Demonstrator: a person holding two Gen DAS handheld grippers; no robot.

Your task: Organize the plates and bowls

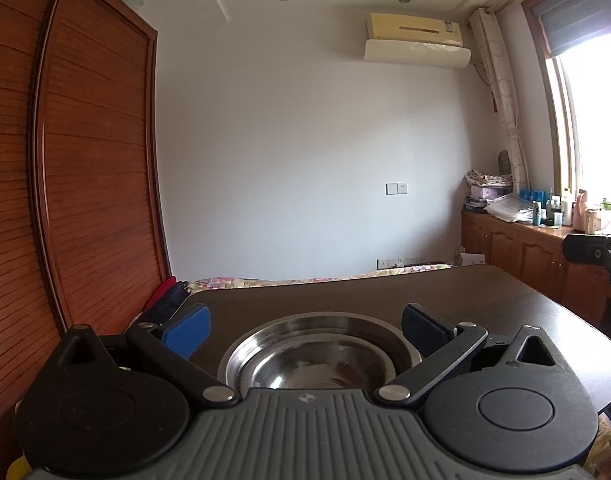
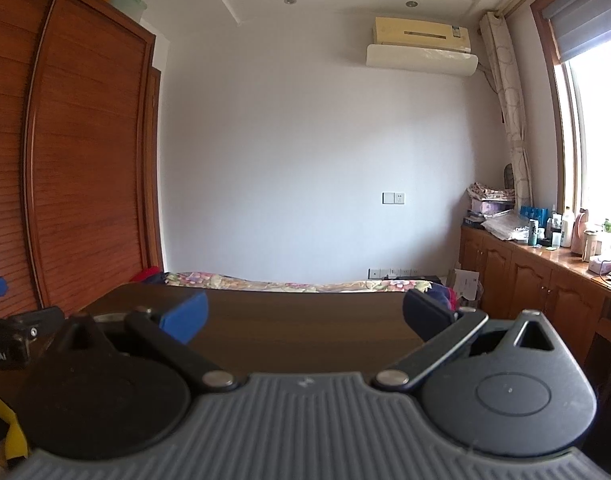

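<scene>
Between left tool fingers: steel bowl (image 1: 311, 354) on dark surface (image 1: 505, 312), nothing clamped
Left tool (image 1: 305, 330): fingers spread wide, either side of bowl, not touching it
Right tool (image 2: 305, 316): fingers apart, empty, only bare surface ahead
Step (my read): grasp bowl
Tip: go for one rim wall, not the whole width; close slowly, steel is slippery
Risk: bowl skids across surface

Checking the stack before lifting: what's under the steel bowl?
The steel bowl appears nested in a wider metal dish whose rim shows around it, on the dark table. Anything beneath stays hidden.
</scene>
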